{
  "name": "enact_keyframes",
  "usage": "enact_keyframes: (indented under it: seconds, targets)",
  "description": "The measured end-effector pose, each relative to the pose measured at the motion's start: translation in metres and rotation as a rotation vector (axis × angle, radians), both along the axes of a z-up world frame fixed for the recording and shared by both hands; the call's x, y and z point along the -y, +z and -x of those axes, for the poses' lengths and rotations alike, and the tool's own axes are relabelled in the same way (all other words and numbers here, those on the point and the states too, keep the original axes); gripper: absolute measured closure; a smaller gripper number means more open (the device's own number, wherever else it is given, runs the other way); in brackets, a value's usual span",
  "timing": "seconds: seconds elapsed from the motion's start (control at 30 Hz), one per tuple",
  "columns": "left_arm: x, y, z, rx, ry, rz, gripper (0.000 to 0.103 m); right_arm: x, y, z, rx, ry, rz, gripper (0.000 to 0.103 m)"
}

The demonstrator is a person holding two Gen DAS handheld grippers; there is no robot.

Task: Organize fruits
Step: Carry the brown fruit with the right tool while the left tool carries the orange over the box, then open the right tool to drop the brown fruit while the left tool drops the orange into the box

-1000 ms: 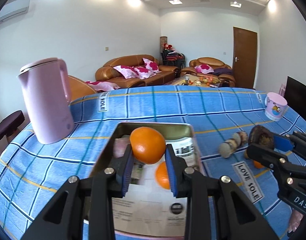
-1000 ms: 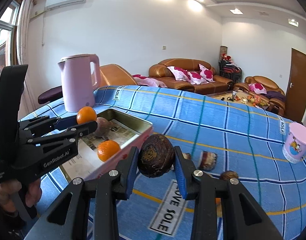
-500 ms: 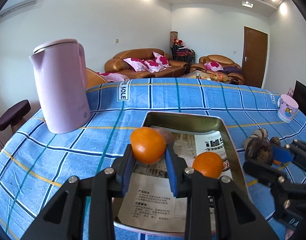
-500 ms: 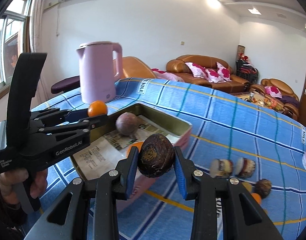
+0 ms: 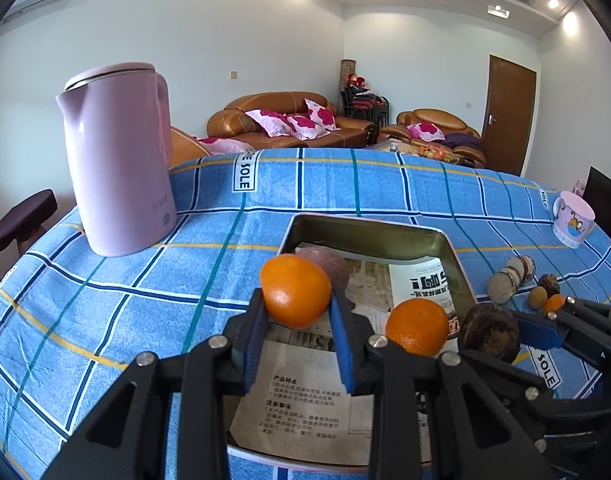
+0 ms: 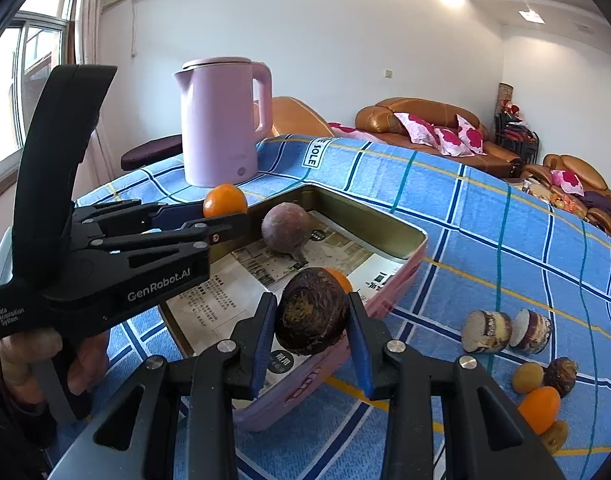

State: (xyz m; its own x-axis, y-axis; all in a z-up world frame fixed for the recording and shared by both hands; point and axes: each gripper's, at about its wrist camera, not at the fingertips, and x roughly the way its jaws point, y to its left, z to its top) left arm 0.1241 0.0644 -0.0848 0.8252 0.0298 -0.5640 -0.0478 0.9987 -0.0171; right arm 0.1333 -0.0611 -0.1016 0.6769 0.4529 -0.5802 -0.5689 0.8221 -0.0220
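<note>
My left gripper [image 5: 297, 320] is shut on an orange [image 5: 295, 290] and holds it above the near left part of the metal tray [image 5: 369, 232]. The tray is lined with newspaper and holds a second orange [image 5: 417, 326] and a purple round fruit [image 5: 325, 264]. My right gripper [image 6: 311, 320] is shut on a dark brown taro [image 6: 311, 312] over the tray's near right rim [image 6: 405, 256]. The left gripper [image 6: 221, 220] with its orange [image 6: 224, 205] also shows in the right wrist view, and the taro [image 5: 489, 332] in the left wrist view.
A pink kettle [image 5: 117, 156] stands left of the tray on the blue checked cloth. Right of the tray lie two cut taro pieces [image 6: 505, 330], a small taro [image 6: 561, 374] and small orange and yellow fruits [image 6: 539, 408]. A pink cup [image 5: 571, 218] stands far right.
Both grippers moved left with their loads. The left one now holds its orange over the tray's left side, and the right one has brought the taro over the tray's right rim.
</note>
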Motion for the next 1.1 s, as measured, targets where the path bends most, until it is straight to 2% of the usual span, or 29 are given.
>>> enact_keyframes:
  seconds: [0.3,0.97,1.03,1.1]
  targets:
    - [0.0002,-0.0011,-0.0015,-0.008,0.003,0.003,0.071,-0.0091,-0.0014,0.0052,0.004,0.036,0.038,0.066]
    - [0.0003,-0.0027,-0.0021,-0.013,0.0,-0.003,0.068,-0.0066,0.0006,0.0064,0.008,0.026,0.034,0.065]
    - [0.0,-0.0026,-0.0013,-0.01,0.0,-0.004,0.066,-0.0069,0.0008,0.0064,0.01,0.024,0.034,0.065]
    - [0.001,-0.0017,0.0009,0.0,-0.001,-0.008,0.058,-0.0067,0.0013,0.0072,0.014,0.025,0.032,0.065]
